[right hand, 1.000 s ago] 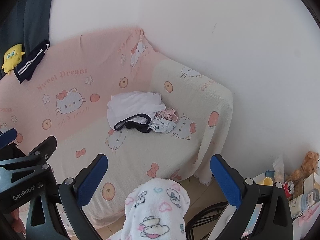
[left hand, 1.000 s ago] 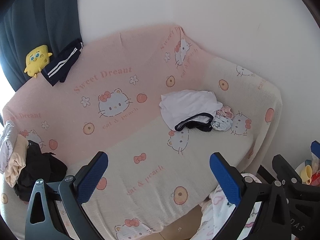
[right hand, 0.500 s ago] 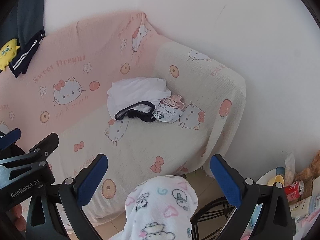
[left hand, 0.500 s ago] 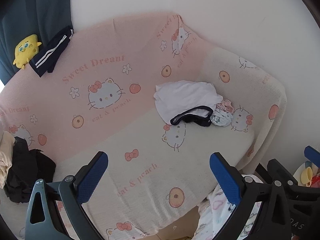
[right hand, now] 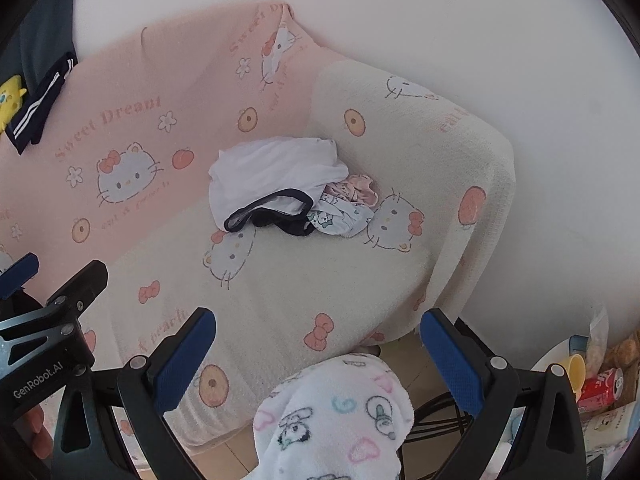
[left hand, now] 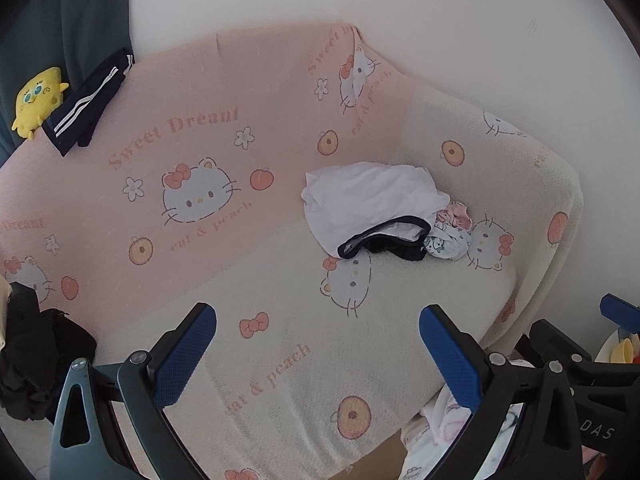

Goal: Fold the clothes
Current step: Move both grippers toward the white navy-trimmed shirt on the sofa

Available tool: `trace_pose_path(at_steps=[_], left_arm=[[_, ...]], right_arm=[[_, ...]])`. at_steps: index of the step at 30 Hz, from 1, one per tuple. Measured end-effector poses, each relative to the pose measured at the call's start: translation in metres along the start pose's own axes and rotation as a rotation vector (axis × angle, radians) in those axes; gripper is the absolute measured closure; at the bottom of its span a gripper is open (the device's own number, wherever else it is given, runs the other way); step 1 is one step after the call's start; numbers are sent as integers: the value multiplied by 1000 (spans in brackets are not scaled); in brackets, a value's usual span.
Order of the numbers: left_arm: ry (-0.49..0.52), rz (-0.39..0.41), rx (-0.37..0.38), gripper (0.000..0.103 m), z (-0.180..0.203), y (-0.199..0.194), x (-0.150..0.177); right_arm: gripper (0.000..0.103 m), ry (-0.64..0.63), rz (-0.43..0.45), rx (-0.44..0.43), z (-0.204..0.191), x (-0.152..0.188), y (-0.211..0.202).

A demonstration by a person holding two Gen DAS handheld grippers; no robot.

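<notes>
Surveying: a sofa (left hand: 400,340) under a pink and cream cat-print cover fills both wrist views; no garment is in hand.
Left gripper (left hand: 318,352): jaws spread wide at the bottom centre of its own view, nothing between the blue pads.
Right gripper (right hand: 318,354): likewise wide open and empty, low in its own view, above a printed fleece-clad limb (right hand: 336,412) of the person.
Target location: a small clothes pile (left hand: 384,212) lies on the seat against the backrest, right of centre in the left view and centre in the right view, well apart from both grippers.
Pile make-up: a white garment (right hand: 276,172) on top; a dark-trimmed piece (right hand: 272,214) at its front edge; small printed pieces (right hand: 344,204) touching it on the right.
Handling, white garment: judged light, limp and thin; it will sag and bunch when lifted, with no risk of breakage.
Grip point: judged best at two separated points along the dark-banded front edge or at the free upper-left corner, one gripper each, so the cloth hangs flat.
Risk: a pinch may catch the dark piece as well, since the layers overlap; how they interleave cannot be told from here.
Other clothing: a dark striped garment (left hand: 86,104) on the backrest top, upper left, beside a yellow plush toy (left hand: 38,100); a dark heap (left hand: 36,364) at the left edge.
</notes>
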State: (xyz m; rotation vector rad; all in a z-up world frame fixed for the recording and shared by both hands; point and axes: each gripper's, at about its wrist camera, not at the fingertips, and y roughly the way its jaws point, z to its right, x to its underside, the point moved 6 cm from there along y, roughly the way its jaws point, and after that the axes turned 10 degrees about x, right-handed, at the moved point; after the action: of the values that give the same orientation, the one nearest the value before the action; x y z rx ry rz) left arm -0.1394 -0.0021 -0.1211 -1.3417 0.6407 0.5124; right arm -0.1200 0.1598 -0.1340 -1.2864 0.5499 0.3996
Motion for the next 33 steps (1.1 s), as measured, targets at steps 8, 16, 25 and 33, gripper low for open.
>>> trace_pose_path(at_steps=[8,16,25,33], left_arm=[[-3,48,-10,0,-11,18,-9],[-19,38,12,0,-16,43,-4],[-54,-12,20,0,-28,78,1],[-146,-14,138,0,-32,92,-17]], right_arm=[[1,-29,15,3,-10,-17,23],[1,-20,-11,-22,-16,-31,54],[1,-42,-37,-32,-27,-49,89],[1,-26,-22,-57,-25,-103,96]])
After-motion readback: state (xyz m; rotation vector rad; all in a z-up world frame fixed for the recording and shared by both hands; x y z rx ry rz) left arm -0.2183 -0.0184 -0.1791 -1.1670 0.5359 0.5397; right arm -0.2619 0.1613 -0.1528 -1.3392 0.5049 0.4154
